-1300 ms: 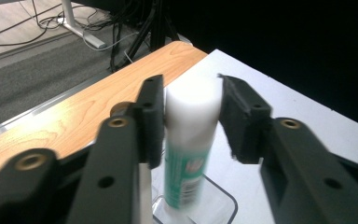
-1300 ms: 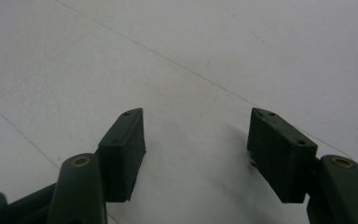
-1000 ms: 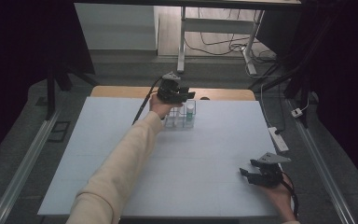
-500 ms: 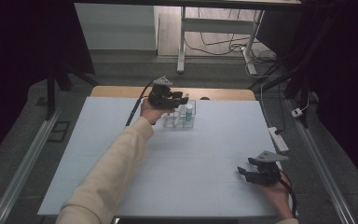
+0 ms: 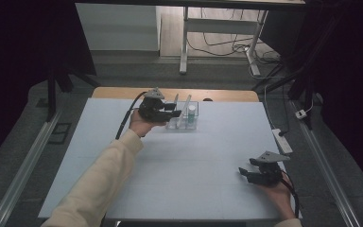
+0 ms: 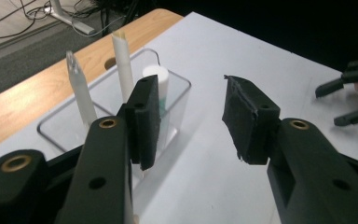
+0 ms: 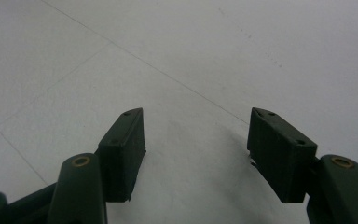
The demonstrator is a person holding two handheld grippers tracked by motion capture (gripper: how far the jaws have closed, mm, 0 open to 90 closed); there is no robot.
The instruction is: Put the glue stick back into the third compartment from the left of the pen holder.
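Observation:
A small clear box stands at the far middle of the white table. In it stand two thin white sticks and a white tube with a green label. My left gripper hovers just left of the box, open, with nothing between its pads. In the left gripper view the clear box, a white stick and the tube show behind the left jaw of the left gripper. My right gripper rests open low over the near right of the table; the right gripper holds nothing.
The white table sheet ends at a wooden strip along the far edge. A white power strip lies off the right edge. The far-off right gripper shows in the left gripper view.
My left hand has drawn back from above the clear box to its left side and a little nearer. The right hand has stayed put.

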